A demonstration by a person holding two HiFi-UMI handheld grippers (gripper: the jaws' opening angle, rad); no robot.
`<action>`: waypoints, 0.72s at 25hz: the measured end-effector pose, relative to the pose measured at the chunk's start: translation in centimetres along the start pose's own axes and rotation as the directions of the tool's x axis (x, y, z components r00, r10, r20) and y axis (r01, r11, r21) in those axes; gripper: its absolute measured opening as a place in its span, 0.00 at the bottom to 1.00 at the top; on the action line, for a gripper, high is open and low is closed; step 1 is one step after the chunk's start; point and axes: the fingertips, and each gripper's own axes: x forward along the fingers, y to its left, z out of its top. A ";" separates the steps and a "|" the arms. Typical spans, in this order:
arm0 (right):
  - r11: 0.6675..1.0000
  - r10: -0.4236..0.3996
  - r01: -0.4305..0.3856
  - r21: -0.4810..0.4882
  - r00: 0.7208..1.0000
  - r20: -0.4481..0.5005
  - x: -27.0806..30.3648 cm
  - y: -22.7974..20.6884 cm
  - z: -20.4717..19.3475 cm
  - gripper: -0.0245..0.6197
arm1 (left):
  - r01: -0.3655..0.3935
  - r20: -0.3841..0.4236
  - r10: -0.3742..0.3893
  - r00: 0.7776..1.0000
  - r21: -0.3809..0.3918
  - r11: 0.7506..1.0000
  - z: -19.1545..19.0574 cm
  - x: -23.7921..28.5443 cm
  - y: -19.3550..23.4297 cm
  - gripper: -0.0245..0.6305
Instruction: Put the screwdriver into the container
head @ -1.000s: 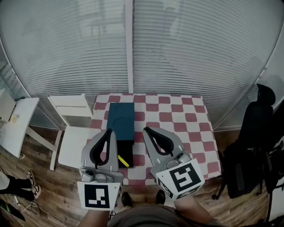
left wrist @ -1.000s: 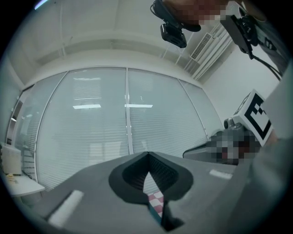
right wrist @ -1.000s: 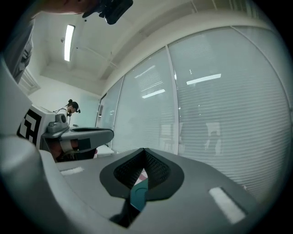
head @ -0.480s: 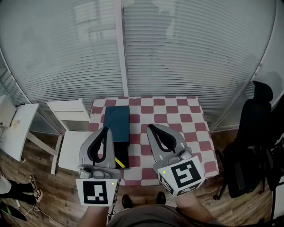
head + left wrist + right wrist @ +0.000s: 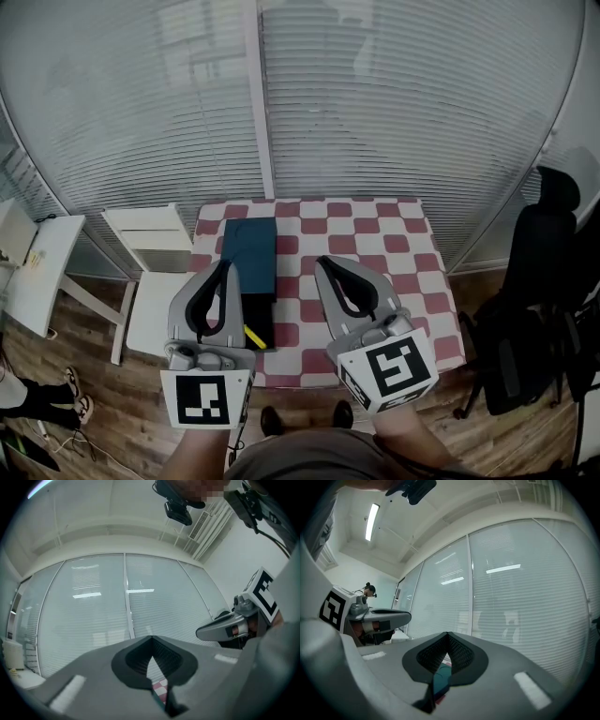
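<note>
with left gripper (image 5: 225, 267) and right gripper (image 5: 324, 262) jaws closed and empty, reaching unopened could shove the screwdriver (image 5: 253, 336), just behind the left jaws, away.

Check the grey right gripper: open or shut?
Shut: the grey right gripper has its jaw tips touching, nothing gripped between them.

Office-type room: curved glazed wall behind white horizontal blinds (image 5: 394, 122); black swivel office chair (image 5: 530, 309); wood-plank floor (image 5: 122, 403); long fluorescent ceiling light (image 5: 371, 521); white side desk (image 5: 37, 272).
</note>
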 end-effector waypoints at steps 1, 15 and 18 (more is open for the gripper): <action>1.000 0.001 -0.001 -0.001 1.000 0.001 0.0 0.1 0.0 0.07 | 0.001 0.002 -0.001 1.000 0.007 1.000 0.0 0.0 0.0 0.04; 1.000 0.013 -0.013 -0.006 1.000 0.008 -0.1 0.9 0.2 0.07 | -0.003 0.006 0.003 1.000 0.017 1.000 0.3 -0.4 0.3 0.04; 1.000 0.013 -0.013 -0.006 1.000 0.006 -0.1 0.8 0.1 0.08 | -0.005 0.005 0.005 1.000 0.014 1.000 0.2 -0.5 0.4 0.04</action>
